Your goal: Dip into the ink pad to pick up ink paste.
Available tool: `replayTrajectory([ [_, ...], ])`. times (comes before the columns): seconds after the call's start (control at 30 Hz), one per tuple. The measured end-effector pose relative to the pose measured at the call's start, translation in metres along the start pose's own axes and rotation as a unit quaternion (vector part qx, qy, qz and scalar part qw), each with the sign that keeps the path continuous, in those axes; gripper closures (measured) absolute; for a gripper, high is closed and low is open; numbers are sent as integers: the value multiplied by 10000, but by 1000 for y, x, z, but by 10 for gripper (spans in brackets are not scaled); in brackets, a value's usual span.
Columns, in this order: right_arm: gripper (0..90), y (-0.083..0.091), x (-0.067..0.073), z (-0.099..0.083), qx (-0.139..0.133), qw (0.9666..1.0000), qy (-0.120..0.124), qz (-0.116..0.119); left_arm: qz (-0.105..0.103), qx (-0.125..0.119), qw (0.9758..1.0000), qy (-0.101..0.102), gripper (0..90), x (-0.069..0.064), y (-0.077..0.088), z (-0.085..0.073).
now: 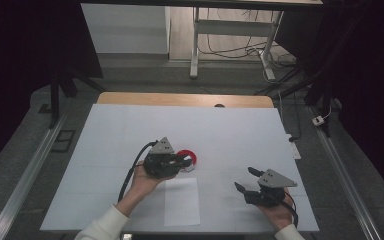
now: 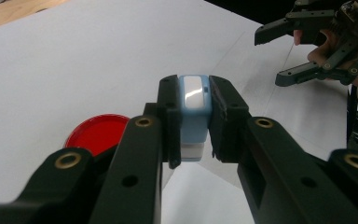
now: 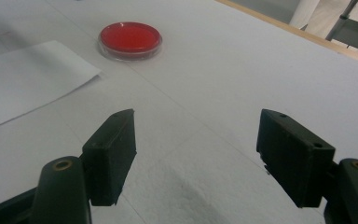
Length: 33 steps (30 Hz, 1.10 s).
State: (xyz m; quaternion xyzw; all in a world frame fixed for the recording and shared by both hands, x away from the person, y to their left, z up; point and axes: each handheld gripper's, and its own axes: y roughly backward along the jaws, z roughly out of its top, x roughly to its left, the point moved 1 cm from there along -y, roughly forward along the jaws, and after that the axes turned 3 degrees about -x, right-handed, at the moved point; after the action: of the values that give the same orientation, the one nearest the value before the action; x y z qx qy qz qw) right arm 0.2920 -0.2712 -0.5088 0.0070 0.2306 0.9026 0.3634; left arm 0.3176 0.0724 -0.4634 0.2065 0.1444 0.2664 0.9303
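No legible text or markings.

Stamp (image 2: 194,109): light-blue plastic, smooth, with a glossy top panel catching glare. Left claw (image 2: 193,121): matt black plastic with brass-coloured rivets. Red dish (image 3: 130,39) at ten o'clock: glossy under a clear plastic rim. Counter (image 1: 130,130): matt white covering, wood edge at twelve o'clock. Paper sheet (image 1: 181,201): matt white.
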Motion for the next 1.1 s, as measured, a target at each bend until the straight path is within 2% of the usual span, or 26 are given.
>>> replayTrajectory([
  [0.27,277,-6,12,4,-40,10000,-48,71,-19,-29,10000,65,750,0,-1,-1],
  [0.5,280,-11,24,8,-95,9999,18,107,-33,-47,10000,57,750,0,-1,0],
  [0.9,289,-20,36,10,-84,9998,16,179,3,-26,10000,72,750,0,-3,-1],
  [1.1,297,-24,41,11,-121,9997,-79,179,-24,0,10000,71,750,-2,-5,-1],
])
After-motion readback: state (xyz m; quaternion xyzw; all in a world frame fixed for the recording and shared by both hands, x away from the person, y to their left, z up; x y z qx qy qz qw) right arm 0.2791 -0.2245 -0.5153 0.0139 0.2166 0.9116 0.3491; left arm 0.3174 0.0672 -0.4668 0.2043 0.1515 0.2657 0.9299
